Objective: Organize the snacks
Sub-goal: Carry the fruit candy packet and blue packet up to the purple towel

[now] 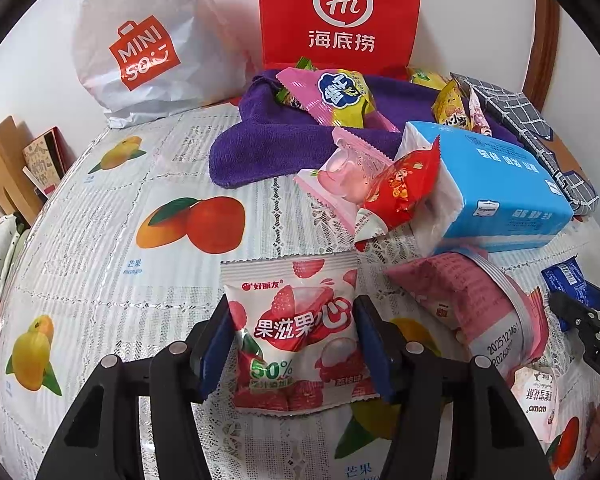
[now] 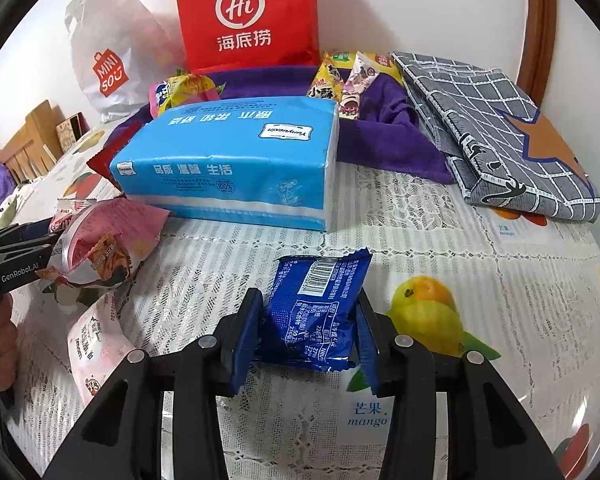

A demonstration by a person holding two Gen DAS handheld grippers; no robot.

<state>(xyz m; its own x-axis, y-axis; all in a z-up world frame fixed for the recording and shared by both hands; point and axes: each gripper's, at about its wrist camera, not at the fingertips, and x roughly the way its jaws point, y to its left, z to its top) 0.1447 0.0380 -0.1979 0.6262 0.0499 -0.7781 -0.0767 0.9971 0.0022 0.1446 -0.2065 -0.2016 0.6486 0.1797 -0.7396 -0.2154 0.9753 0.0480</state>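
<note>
Both grippers loaded: my left gripper point(image 1: 296, 344) has its fingers point(image 1: 220, 344) pinched on the sides of the lychee gummy pouch point(image 1: 296, 336), and my right gripper point(image 2: 306, 334) has its fingers narrowed onto the blue snack packet point(image 2: 320, 308), 1 finger on each side edge. Both sit low over the bench point(image 2: 440, 240); can't tell if either is lifted clear. I'd expect both to be light, soft foil packs, crinkly and slick, contents likely crushable, so I'd grip mid-body across the width, not by the seal flaps, and keep squeeze low. Bench cover is glossy plastic lace with fruit prints, probably slippery. Clutter ahead: blue tissue pack point(image 2: 228, 160), purple towel point(image 1: 268, 140), more snacks on it, red bag point(image 1: 340, 12) and white Miniso bag point(image 1: 140, 48) against the wall, folded grey checked cloth point(image 2: 500, 132) at right.
</note>
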